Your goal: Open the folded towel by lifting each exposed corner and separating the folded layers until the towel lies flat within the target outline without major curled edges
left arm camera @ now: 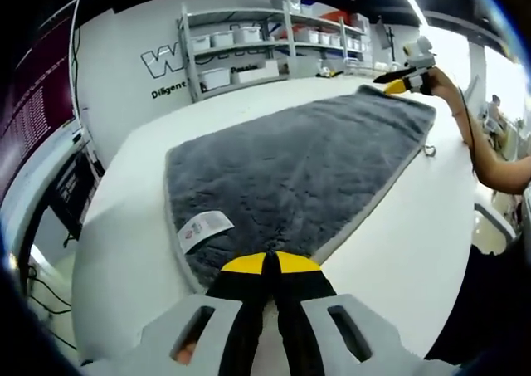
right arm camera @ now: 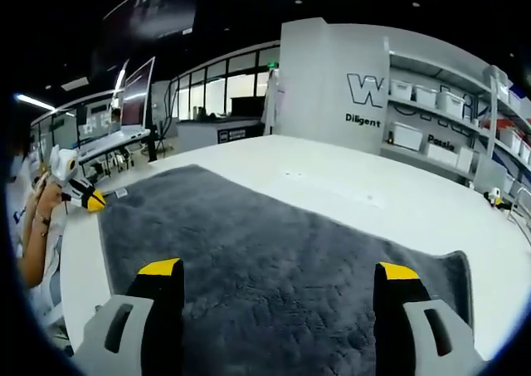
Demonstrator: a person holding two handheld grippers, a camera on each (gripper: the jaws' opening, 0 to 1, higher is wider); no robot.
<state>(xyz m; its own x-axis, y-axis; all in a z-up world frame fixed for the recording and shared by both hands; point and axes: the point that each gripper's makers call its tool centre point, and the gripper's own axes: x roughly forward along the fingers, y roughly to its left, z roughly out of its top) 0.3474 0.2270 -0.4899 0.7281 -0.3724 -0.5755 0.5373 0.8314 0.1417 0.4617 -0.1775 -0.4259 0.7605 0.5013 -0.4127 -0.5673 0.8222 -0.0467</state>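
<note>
A grey towel (left arm camera: 299, 173) lies spread across a white table (left arm camera: 133, 227), one long strip with a pale edging, running from the near corner to the far one; a white care label (left arm camera: 203, 229) sits on its near end. In the left gripper view, the left gripper (left arm camera: 270, 264) has its yellow-tipped jaws pressed together over the towel's near edge, though whether any cloth is caught between them cannot be told; at the far corner the right gripper (left arm camera: 406, 81) is seen in a person's hand (left arm camera: 440, 81), at the towel's end. In the right gripper view, the right gripper (right arm camera: 278, 272) stands with its jaws wide apart above the grey pile, holding nothing; the left gripper (right arm camera: 87, 197) appears at the far left corner. Shelves (left arm camera: 265, 44) with white bins line the wall behind.
</note>
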